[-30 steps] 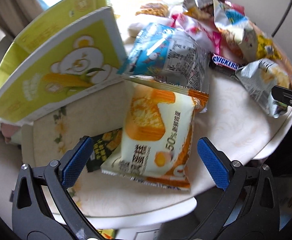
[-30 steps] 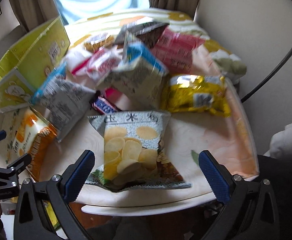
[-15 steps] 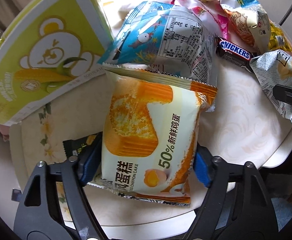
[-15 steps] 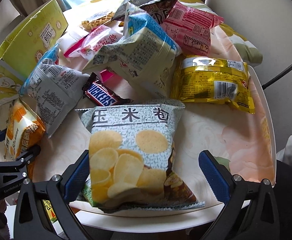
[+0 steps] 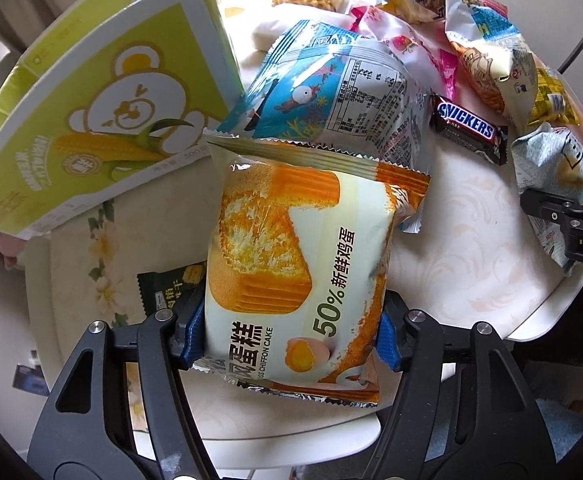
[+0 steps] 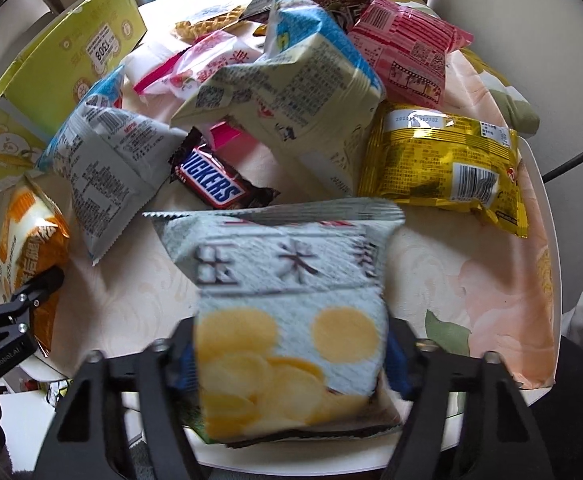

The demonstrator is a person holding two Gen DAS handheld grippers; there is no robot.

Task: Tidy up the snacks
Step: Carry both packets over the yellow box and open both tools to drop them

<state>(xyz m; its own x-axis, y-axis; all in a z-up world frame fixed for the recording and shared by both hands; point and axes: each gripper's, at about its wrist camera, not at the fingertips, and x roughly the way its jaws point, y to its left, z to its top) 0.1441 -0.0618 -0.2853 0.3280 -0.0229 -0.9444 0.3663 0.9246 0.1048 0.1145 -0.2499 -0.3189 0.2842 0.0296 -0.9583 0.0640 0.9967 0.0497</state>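
Note:
My left gripper (image 5: 289,338) is shut on an orange and white chiffon cake packet (image 5: 291,264) at the table's near left edge; the packet also shows in the right wrist view (image 6: 27,236). My right gripper (image 6: 291,356) is shut on a pale blue potato chip bag (image 6: 287,312), blurred by motion, at the near edge; it also shows in the left wrist view (image 5: 555,184). An open yellow-green cardboard box (image 5: 91,112) with a bear print stands at the left (image 6: 63,56).
Many snacks lie on the round floral table (image 6: 451,280): a Snickers bar (image 6: 211,180), a blue and grey bag (image 5: 331,84), a cream bag (image 6: 291,92), a yellow bag (image 6: 443,164), a pink bag (image 6: 407,48). A small dark packet (image 5: 167,284) lies under the cake packet.
Both grippers moved forward and closed from wide open, the left onto the cake packet, the right onto the chip bag.

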